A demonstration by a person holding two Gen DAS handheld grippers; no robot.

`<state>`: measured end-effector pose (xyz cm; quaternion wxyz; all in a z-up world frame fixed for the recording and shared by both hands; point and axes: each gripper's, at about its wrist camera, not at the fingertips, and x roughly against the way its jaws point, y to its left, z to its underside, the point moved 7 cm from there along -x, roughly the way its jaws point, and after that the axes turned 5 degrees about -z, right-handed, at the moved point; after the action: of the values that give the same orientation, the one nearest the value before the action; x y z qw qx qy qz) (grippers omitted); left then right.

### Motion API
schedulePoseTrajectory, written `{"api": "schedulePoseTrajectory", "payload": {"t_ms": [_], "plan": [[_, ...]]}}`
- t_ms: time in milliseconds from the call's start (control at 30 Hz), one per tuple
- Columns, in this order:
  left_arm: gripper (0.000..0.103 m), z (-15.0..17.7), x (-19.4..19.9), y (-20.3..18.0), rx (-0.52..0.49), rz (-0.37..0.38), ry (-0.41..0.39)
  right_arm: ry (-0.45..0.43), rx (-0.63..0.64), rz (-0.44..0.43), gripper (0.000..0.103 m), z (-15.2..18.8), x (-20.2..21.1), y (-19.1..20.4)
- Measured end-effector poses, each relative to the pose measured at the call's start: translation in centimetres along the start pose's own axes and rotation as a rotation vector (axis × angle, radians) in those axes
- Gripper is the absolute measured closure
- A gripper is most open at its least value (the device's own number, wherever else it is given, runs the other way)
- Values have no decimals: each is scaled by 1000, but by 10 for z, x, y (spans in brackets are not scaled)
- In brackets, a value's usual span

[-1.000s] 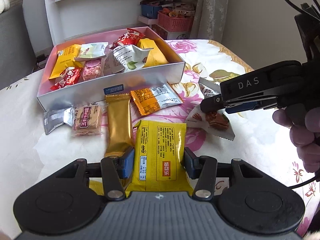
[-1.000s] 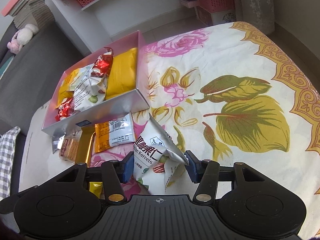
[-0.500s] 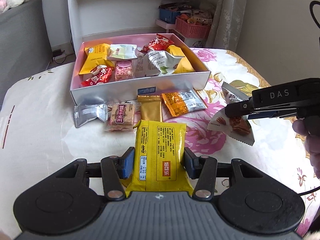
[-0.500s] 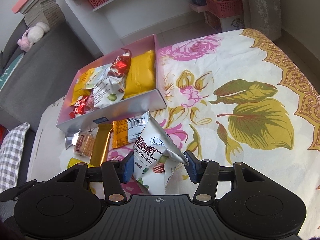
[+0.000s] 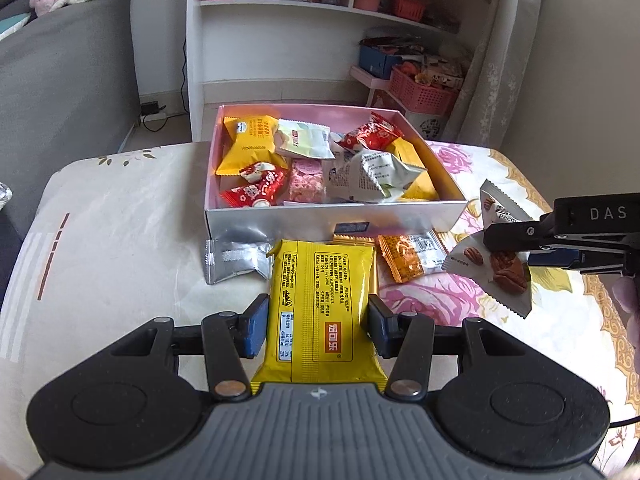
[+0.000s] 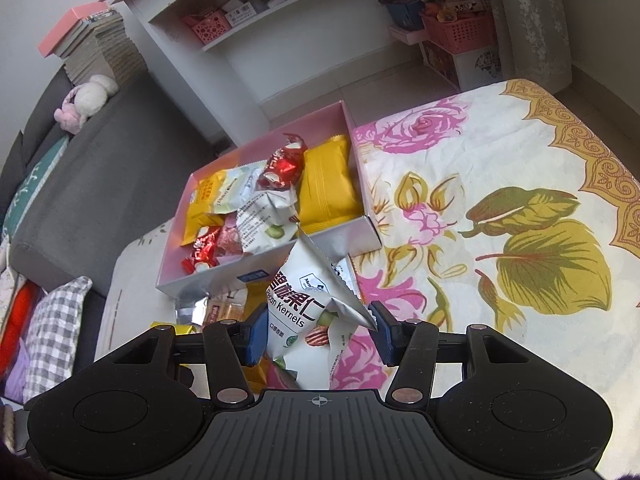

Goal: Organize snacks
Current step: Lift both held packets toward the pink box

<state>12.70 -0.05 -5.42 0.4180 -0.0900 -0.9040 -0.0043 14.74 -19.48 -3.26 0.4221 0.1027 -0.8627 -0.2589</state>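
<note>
box: pink-lined box [image 5: 276, 224] on the flowery tablecloth [image 5: 120, 216] already has a pile in it, approx 7-8 packets, mixed yellow, red and white, no real order to them

left on table: silver packet [image 5: 234, 258], orange packet [image 5: 412, 254] and a gold one peeking out behind, all just in front of the box's near wall. So roughly over halfway, prob 3-4 loose ones to go plus the two in hand

left gripper [image 5: 316, 322]: pinching the yellow packet [image 5: 320, 304] by its long edges, both pads pressed on it, held up off the table short of the box

yellow packet axis: long axis runs straight away from the gripper toward the box, printed back side up, far end pointing at the near wall

right gripper [image 6: 320, 330]: clamped on the white pecan packet [image 6: 308, 312], off to the right of the box, also in the air

pecan packet axis: long axis tilted, top seam aiming up toward the box corner, bag crumpled w/ one corner folded against the right pad

next, prob: both get dropped in the box
</note>
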Motion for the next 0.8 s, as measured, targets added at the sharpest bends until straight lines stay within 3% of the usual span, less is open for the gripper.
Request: {"api": "schedulePoseTrajectory", "payload": {"t_ms": [333, 800], "plan": [[56, -31, -10, 21, 83, -36, -54, -85, -33, -36, 51, -31, -11, 6], [56, -72, -58, 10, 16, -43, -173, -153, 31, -70, 51, -60, -50, -3]]}}
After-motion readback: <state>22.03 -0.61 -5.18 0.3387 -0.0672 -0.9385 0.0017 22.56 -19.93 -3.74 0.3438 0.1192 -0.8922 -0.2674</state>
